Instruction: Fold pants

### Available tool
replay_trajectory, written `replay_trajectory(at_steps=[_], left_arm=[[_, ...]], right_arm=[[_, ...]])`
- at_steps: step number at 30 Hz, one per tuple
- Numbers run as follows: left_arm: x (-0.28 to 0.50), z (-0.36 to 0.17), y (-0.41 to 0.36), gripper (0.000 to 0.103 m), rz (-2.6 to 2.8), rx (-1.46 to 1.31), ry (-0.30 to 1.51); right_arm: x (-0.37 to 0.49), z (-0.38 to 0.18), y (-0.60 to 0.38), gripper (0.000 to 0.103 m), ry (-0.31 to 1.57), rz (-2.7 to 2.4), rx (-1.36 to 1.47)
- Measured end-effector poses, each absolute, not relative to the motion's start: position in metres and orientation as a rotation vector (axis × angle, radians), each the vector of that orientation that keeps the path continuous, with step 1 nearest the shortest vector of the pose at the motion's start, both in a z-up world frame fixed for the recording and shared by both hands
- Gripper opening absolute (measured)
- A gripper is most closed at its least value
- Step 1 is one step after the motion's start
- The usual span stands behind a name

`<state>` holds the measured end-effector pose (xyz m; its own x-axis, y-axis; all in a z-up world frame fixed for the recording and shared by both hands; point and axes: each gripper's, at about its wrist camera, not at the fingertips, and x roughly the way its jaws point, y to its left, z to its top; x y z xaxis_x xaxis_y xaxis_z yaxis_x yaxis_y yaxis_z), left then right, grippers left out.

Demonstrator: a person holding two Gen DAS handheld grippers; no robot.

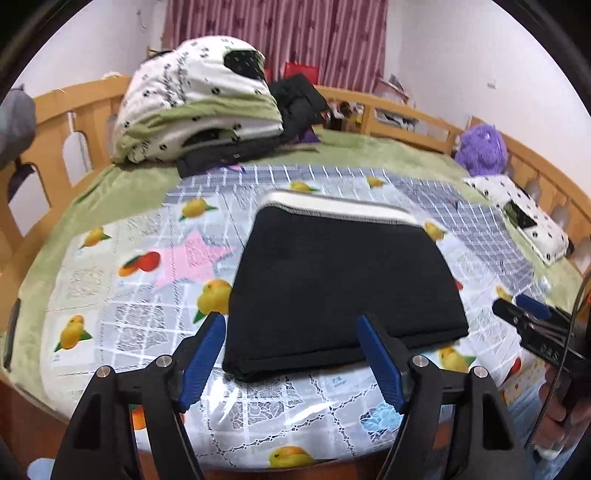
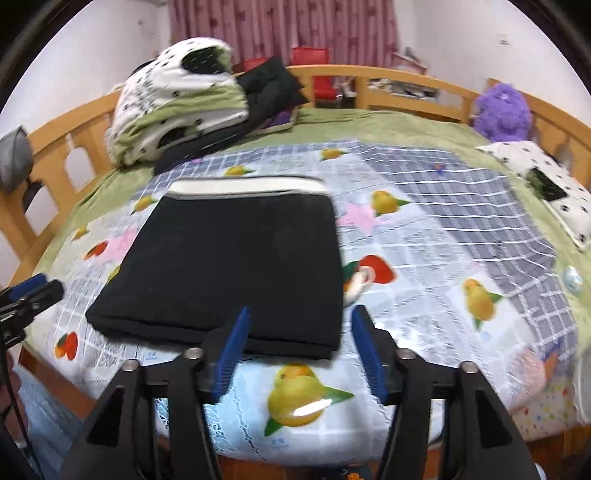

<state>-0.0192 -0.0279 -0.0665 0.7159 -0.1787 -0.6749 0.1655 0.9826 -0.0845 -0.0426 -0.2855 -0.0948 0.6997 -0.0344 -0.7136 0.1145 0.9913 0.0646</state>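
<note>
Left wrist view: both the left claw [image 1: 290, 321] and right claw [image 2: 299, 314] gape wide, empty, above folded pants [image 1: 340, 291].

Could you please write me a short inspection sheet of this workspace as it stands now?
Surface: bed with a fruit-print plastic sheet over a green blanket.
Job's things: black pants folded into a flat rectangle, pale waistband at the far edge.
Clutter: folded quilt, dark clothes, purple plush toy, spotted pillow.
Grippers: left hand-held gripper open, empty, at the pants' near edge; right hand-held gripper open, empty, at the near right corner.
Cables: thin cable by the right gripper.
Surroundings: wooden bed rail, red curtain.
</note>
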Motion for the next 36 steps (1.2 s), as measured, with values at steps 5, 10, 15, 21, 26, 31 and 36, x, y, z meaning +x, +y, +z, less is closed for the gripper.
replay_trajectory(at_steps=[5, 10, 15, 21, 26, 31, 36], left_arm=[[-0.028, -0.053, -0.024, 0.079, -0.158, -0.025, 0.730], [-0.034, -0.048, -0.025, 0.079, -0.157, -0.022, 0.730], [-0.040, -0.045, -0.027, 0.079, -0.158, -0.005, 0.716], [-0.042, -0.042, -0.027, 0.079, -0.156, -0.010, 0.717], [-0.045, -0.040, -0.027, 0.079, -0.156, -0.008, 0.706], [-0.047, -0.038, -0.028, 0.079, -0.167, -0.003, 0.705], [-0.047, -0.037, -0.029, 0.079, -0.171, 0.001, 0.705]], right_arm=[[-0.065, -0.076, -0.292, 0.101, 0.714, -0.096, 0.153], [-0.073, -0.071, -0.287, 0.101, 0.753, -0.131, 0.124], [-0.081, -0.067, -0.286, 0.101, 0.762, -0.118, 0.124], [-0.086, -0.061, -0.284, 0.101, 0.751, -0.118, 0.129], [-0.088, -0.060, -0.287, 0.101, 0.752, -0.137, 0.141], [-0.088, -0.060, -0.289, 0.101, 0.752, -0.145, 0.146], [-0.088, -0.060, -0.287, 0.101, 0.752, -0.141, 0.142]])
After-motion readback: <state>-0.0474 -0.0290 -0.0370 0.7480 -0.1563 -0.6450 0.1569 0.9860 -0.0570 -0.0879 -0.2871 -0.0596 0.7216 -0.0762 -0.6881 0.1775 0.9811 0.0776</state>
